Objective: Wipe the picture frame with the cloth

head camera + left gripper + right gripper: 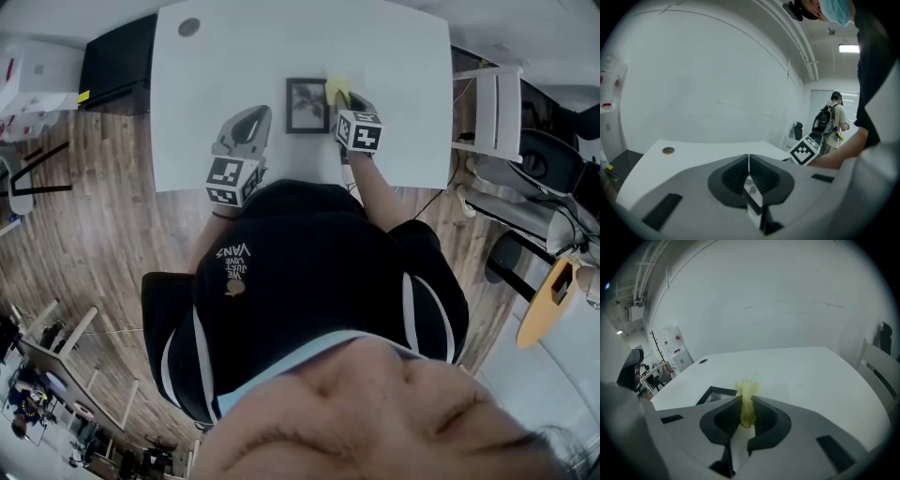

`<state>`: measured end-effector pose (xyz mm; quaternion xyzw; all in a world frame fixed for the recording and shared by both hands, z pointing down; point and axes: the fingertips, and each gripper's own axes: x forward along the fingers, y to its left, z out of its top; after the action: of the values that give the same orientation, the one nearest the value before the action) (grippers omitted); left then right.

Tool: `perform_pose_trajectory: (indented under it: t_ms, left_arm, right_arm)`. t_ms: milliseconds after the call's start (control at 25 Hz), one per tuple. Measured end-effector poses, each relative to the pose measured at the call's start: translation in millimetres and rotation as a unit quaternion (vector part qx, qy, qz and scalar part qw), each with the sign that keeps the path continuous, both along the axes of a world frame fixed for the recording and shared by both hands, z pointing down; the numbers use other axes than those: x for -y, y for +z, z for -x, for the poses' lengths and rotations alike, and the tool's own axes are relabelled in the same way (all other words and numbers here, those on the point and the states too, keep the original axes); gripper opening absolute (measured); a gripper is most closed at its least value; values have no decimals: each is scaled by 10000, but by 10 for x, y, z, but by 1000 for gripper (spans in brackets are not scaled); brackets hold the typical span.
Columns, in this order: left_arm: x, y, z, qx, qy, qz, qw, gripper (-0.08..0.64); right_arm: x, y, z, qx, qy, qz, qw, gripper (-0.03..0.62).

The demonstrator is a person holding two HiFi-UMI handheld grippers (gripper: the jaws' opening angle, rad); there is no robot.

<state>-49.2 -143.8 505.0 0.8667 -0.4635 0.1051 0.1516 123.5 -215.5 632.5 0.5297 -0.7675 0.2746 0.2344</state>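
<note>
Cloth (336, 90) pinched in right gripper (344, 101) at picture frame (305, 105); left gripper (749, 161) closed, empty, alongside.

The left gripper (251, 120) sat left of centre in the head view, its jaws pressed together with nothing between them. The right gripper (345, 97) reached higher in the frame, right of centre, the right forearm (377, 187) extended, jaws pinched on the yellow cloth (746, 397).

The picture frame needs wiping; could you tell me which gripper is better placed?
The right gripper: it is shut on the yellow cloth at the picture frame; the left gripper is shut and empty.
</note>
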Motion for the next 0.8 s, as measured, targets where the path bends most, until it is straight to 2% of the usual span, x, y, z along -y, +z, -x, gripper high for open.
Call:
perform_pose_trajectory:
  t_ms: [400, 600, 800]
  left_arm:
    - [-32, -18, -28, -20, 55, -21, 10000, 17]
    - [-76, -31, 8, 1, -48, -3, 10000, 18]
    - [-146, -29, 145, 8, -184, 0, 9998, 18]
  right_arm:
    - [-44, -73, -15, 84, 71, -72, 9999, 46]
    - [-53, -184, 131, 286, -76, -165, 9994, 46]
    - [-117, -209, 447, 485, -311, -144, 9982, 46]
